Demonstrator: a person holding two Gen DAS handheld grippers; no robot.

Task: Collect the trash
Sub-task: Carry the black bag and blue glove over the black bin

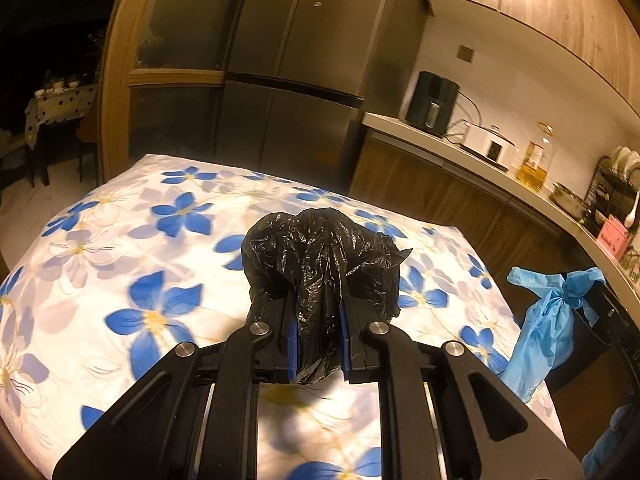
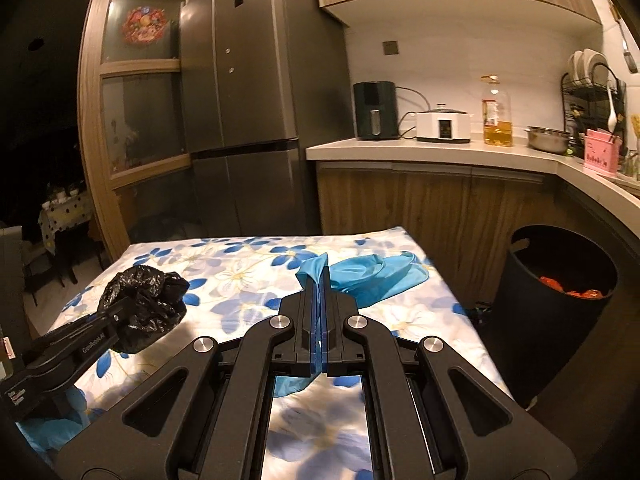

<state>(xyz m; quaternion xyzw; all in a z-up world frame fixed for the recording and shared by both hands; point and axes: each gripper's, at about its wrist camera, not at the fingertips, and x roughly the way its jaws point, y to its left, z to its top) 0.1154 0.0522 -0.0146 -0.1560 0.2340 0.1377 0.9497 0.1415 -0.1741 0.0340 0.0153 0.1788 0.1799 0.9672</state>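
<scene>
My left gripper [image 1: 319, 308] is shut on a crumpled black plastic bag [image 1: 320, 256], held in the air above the table with the blue-flowered cloth [image 1: 120, 264]. From the right wrist view the same black plastic bag [image 2: 144, 304] hangs at the left in the left gripper [image 2: 120, 312]. My right gripper [image 2: 321, 284] is shut on a thin blue plastic bag [image 2: 372, 276], which drapes forward over the table's right side. In the left wrist view that blue plastic bag [image 1: 544, 320] dangles at the right. A dark round trash bin [image 2: 556, 304] stands on the floor right of the table, with red stuff inside.
Behind the table stands a tall grey fridge [image 2: 248, 112]. A counter [image 2: 440, 150] along the right wall carries an air fryer [image 2: 376, 110], a white cooker [image 2: 442, 124], an oil bottle [image 2: 496, 114], a metal bowl [image 2: 548, 138] and a dish rack [image 2: 592, 100]. A dark room opens at the left.
</scene>
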